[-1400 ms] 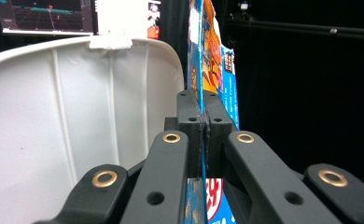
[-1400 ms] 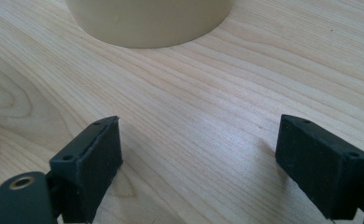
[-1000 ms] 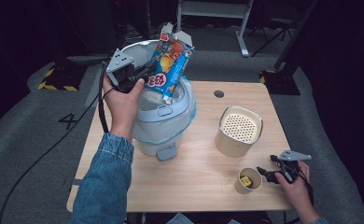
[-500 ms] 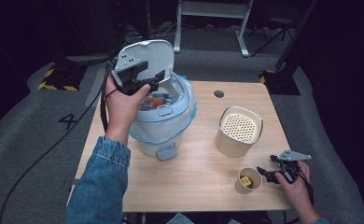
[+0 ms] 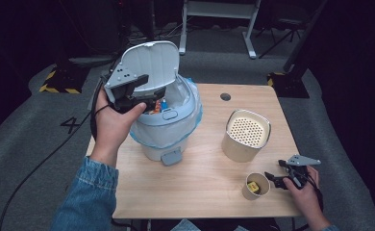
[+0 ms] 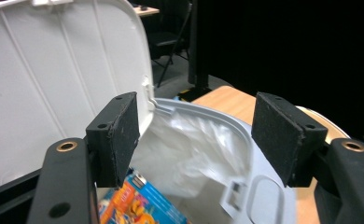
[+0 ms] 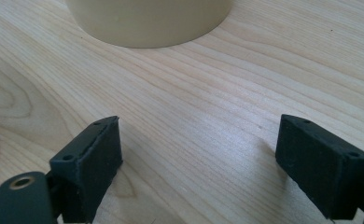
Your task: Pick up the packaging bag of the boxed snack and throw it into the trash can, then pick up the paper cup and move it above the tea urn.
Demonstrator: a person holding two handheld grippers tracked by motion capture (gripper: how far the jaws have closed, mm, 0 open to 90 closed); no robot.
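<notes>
- The bin [image 5: 168, 126] is a rounded pale-grey plastic tub at the table's [image 5: 209, 192] left side, lined with a thin, crinkled, translucent bag [image 6: 194, 149] whose blue-tinted edge folds over the rim.
- Its lid [image 5: 149, 62] stands up, hinged at the back; the underside is ribbed and matte.
- A glossy packet [image 6: 138, 203], printed blue, orange and yellow, lies inside the bin, low against the liner; it is cut off at the bottom of the left gripper view and half hidden behind the near jaw.
- The left gripper [image 5: 144, 96] hangs over the bin's mouth, jaws wide apart and gripping nothing; the pads [image 6: 283, 135] are flat, black and grainy.
- The right gripper [image 5: 278, 180] sits low at the table's near right corner, jaws spread wide over bare wood, empty.
- The table is light wood with flowing grain and a dark round hole [image 5: 225, 96] near its far edge.
- A cream cylinder [image 5: 245, 135] with a perforated top stands right of the bin; the right gripper view shows just its smooth base [image 7: 147, 21].
- A small paper cup [image 5: 256, 186] beside the right gripper holds something yellow, too small to make out.
</notes>
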